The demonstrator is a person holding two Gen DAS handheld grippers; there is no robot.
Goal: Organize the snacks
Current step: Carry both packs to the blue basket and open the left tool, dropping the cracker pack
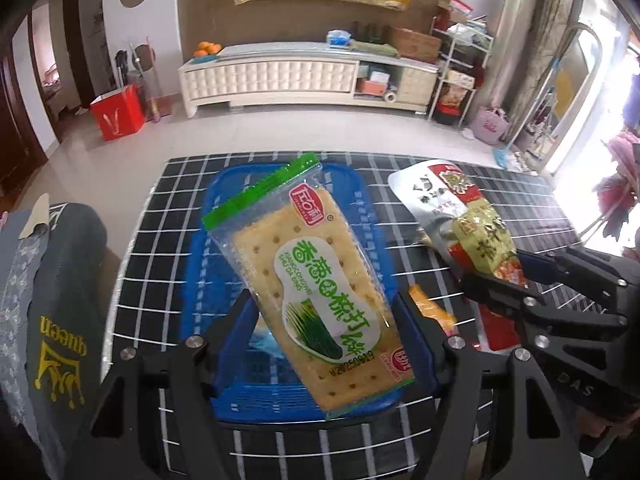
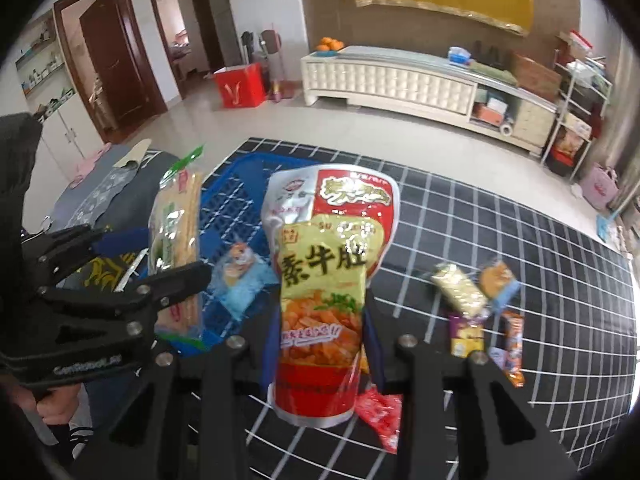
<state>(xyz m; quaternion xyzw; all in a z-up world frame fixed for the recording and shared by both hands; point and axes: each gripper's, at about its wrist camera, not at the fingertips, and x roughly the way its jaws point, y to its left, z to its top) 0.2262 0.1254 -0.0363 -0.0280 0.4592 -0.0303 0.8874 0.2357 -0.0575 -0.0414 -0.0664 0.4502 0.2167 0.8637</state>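
Observation:
My left gripper [image 1: 324, 300] is shut on a clear cracker packet [image 1: 316, 280] with a green seal strip, held tilted above a blue plastic basket [image 1: 200, 272]. My right gripper [image 2: 322, 320] is shut on a red and yellow snack pouch [image 2: 324, 260], held upright over the table to the right of the basket [image 2: 236, 200]. In the right wrist view the left gripper [image 2: 168, 256] and the cracker packet [image 2: 176, 248] show edge-on at left. The right gripper [image 1: 496, 268] and its pouch [image 1: 460, 208] show at right in the left wrist view.
A black cloth with a white grid [image 2: 520, 240] covers the table. Several small snack packets [image 2: 460, 288] lie at right, and a red packet [image 2: 380, 412] under the pouch. A light blue packet [image 2: 240, 276] lies by the basket's near side. A grey garment [image 1: 60, 320] hangs left of the table.

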